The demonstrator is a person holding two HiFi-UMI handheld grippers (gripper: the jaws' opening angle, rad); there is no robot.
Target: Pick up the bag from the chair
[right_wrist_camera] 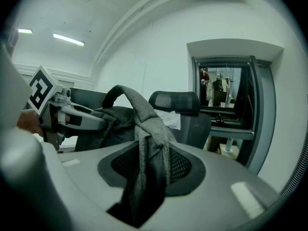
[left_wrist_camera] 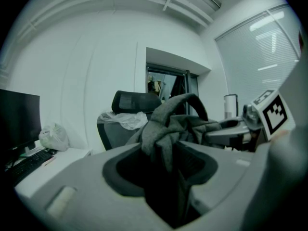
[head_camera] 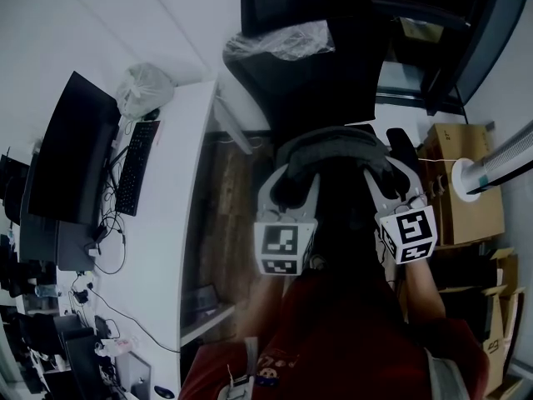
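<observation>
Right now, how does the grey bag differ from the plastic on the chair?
The grey bag is opaque fabric; the plastic is clear. The grey bag is clamped by the left gripper and right gripper; the plastic drapes over the chair, touched by neither. Both look limp.

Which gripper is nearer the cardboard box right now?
Right. The right gripper, shut on the bag, is just beside the cardboard box; the left gripper, also shut on the bag, is on the bag's far side, toward the white desk.
</observation>
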